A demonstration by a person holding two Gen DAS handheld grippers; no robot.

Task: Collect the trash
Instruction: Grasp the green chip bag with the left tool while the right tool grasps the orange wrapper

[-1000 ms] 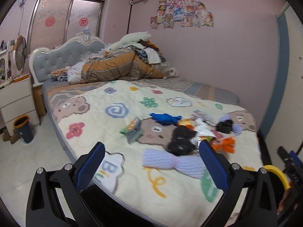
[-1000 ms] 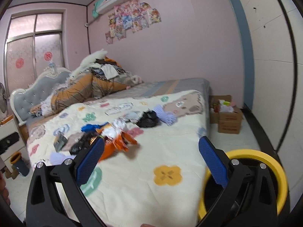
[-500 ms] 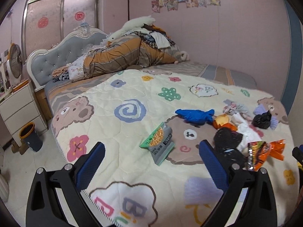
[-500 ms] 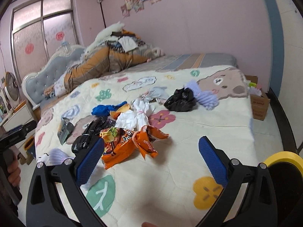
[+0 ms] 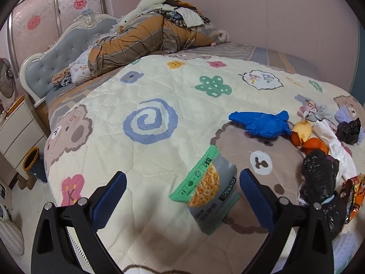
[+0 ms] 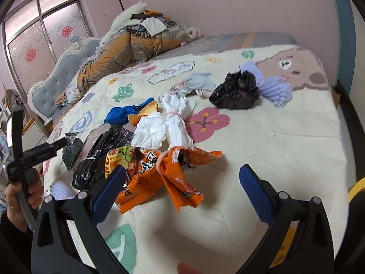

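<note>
Now both tongs released, left gripper (image 5: pixel 182 196) straddling noodle packet (image 5: pixel 208 190), right gripper (image 6: pixel 182 194) over orange wrapper (image 6: pixel 157 175).

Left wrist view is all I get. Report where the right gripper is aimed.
Observer: The right gripper is open, with the orange snack wrapper just ahead of its fingers.
Operator: Find me a bin.
Observer: A yellow rim, likely a bin's, shows at that view's right edge, beside the bed.
Operator: Check my packet from that side.
Observer: The left gripper has its tip right at the noodle packet; I cannot tell if they touch.
</note>
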